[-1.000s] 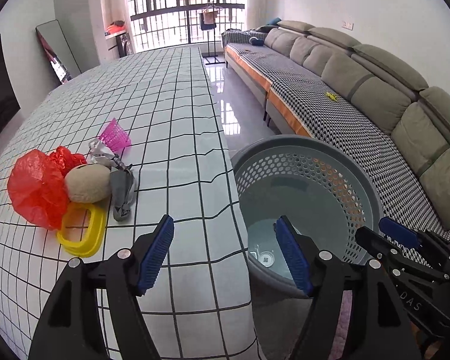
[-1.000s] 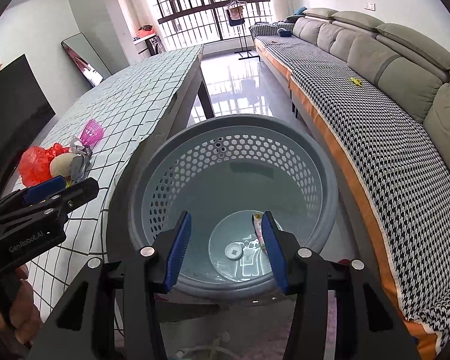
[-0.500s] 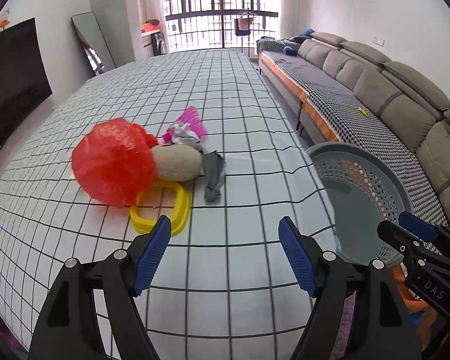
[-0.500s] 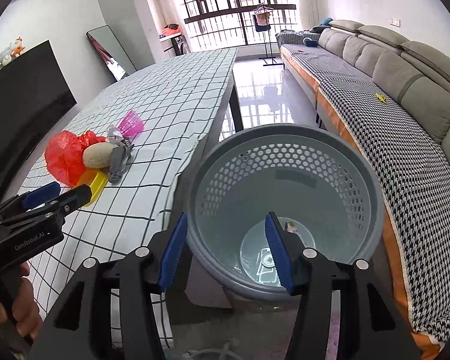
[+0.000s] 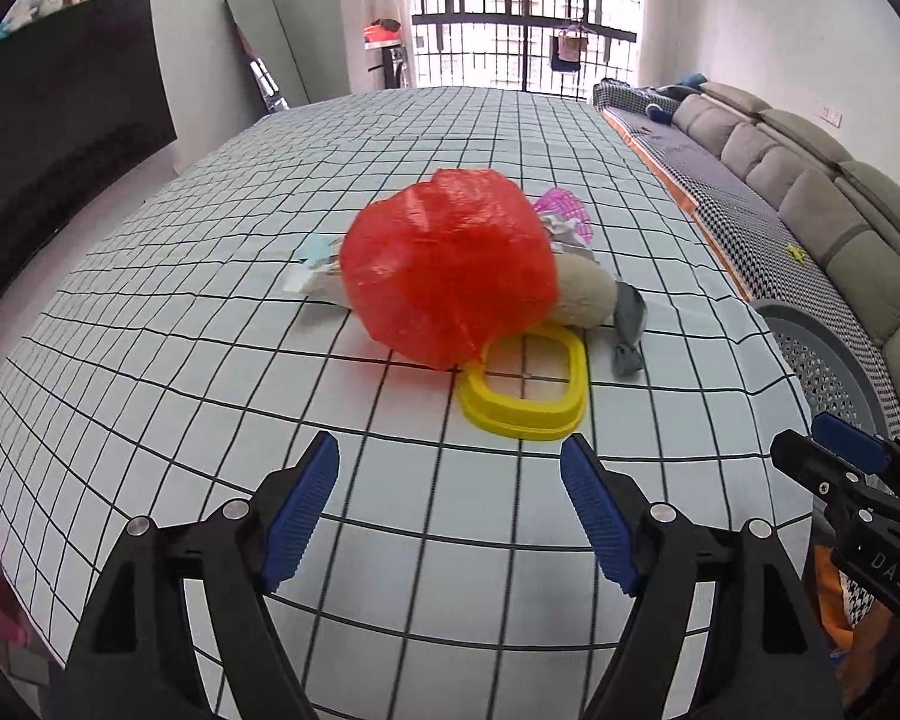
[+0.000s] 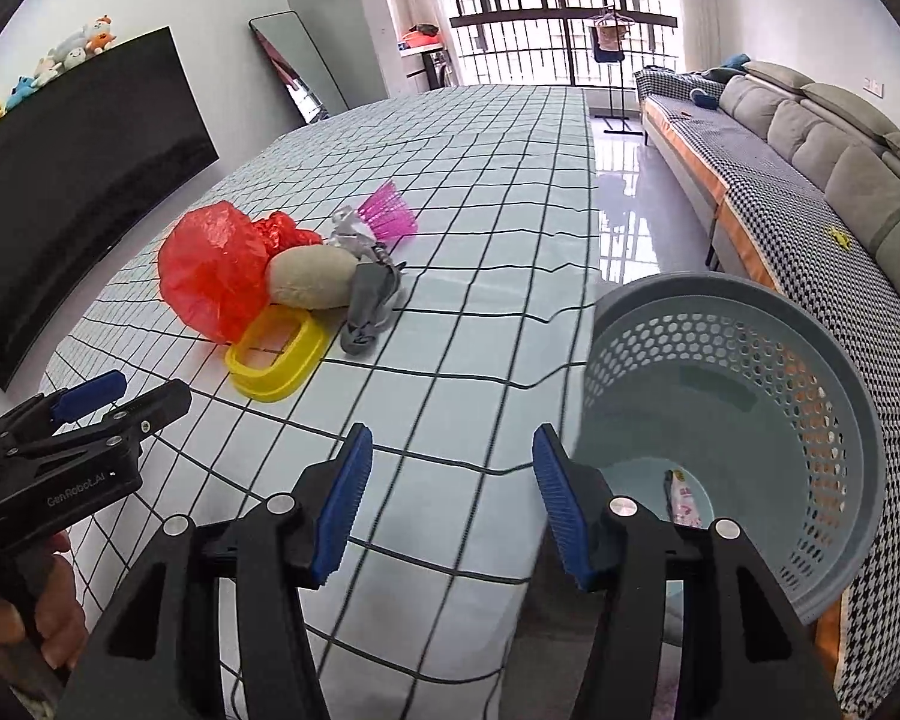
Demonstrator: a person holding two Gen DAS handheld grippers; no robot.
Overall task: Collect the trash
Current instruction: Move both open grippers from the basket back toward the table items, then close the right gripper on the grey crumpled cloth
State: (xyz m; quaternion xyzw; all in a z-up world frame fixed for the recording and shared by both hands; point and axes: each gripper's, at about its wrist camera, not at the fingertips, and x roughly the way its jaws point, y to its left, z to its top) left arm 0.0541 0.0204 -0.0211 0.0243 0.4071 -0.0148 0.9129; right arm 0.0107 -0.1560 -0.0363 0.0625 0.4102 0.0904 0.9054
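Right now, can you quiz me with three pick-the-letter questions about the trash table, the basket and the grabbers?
1. Where is the yellow ring?
A. in the basket
B. on the table, beside the red bag
C. on the sofa

2. What colour is the basket?
A. grey
B. green
C. pink

3. What do the left gripper jaws hold?
A. a sock
B. the ring
C. nothing

Answers:
1 B: the ring lies on the table, its edge under the red bag.
2 A: its holed wall is grey.
3 C: the jaws stand apart over bare cloth, having just been opening.
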